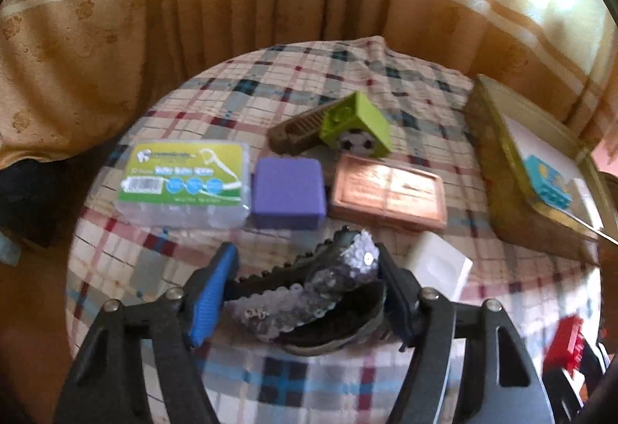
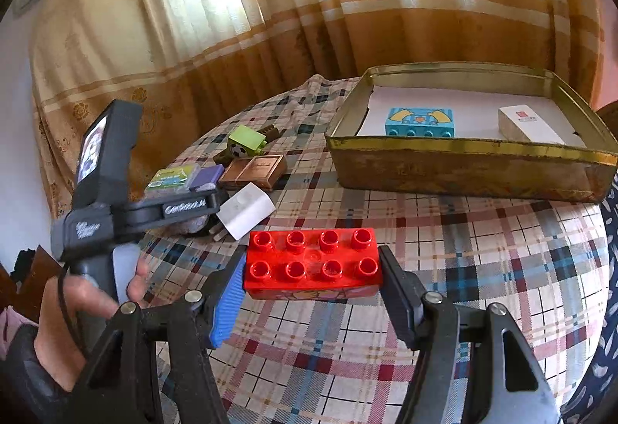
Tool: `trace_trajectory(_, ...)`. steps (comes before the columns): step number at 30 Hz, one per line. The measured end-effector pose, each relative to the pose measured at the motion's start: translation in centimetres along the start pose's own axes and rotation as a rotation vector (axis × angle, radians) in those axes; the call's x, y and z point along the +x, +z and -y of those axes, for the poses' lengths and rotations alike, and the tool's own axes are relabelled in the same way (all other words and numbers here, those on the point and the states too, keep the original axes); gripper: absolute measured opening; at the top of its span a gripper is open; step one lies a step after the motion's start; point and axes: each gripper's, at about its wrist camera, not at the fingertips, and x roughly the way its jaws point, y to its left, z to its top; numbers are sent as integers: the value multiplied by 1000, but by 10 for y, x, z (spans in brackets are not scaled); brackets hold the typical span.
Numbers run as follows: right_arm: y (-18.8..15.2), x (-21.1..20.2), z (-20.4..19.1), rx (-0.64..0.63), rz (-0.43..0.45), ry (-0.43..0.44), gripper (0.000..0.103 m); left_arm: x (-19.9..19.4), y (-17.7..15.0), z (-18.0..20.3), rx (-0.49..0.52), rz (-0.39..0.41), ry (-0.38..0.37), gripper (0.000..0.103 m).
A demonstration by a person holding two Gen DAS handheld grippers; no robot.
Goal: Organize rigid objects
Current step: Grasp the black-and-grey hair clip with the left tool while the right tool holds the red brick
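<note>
Right gripper point(image 2: 313, 269) jaws clamp red brick point(image 2: 313, 265) by short ends; light, stiff, slick plastic. Tin tray point(image 2: 463, 161) ahead-right of jaws. Left gripper point(image 1: 305, 281) jaws close around sequined hair clip point(image 1: 320, 292); springy, irregular.

You have three toy bricks: one red point(image 2: 313, 265), one blue point(image 2: 419, 121), one green point(image 2: 245, 144). You also have two white boxes point(image 2: 247, 209) point(image 2: 527, 124), one floss-pick case point(image 1: 183, 188), one purple block point(image 1: 287, 192), one copper-coloured case point(image 1: 388, 196), one sequinned hair clip point(image 1: 309, 292) and one tin tray point(image 2: 463, 169).
</note>
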Motion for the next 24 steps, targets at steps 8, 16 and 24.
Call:
trace_trajectory(8,-1,-4,3,27,30,-6,66,-31,-17,-5,-90,105,-75,70)
trace_trajectory(16,-2,-5,8,52,40,-3,66,-49,-18,-2,-84,213,-11,70)
trace_trajectory(24,-6,-20,3,28,118,-30,66,-65,-23,6,-39,282,32,70)
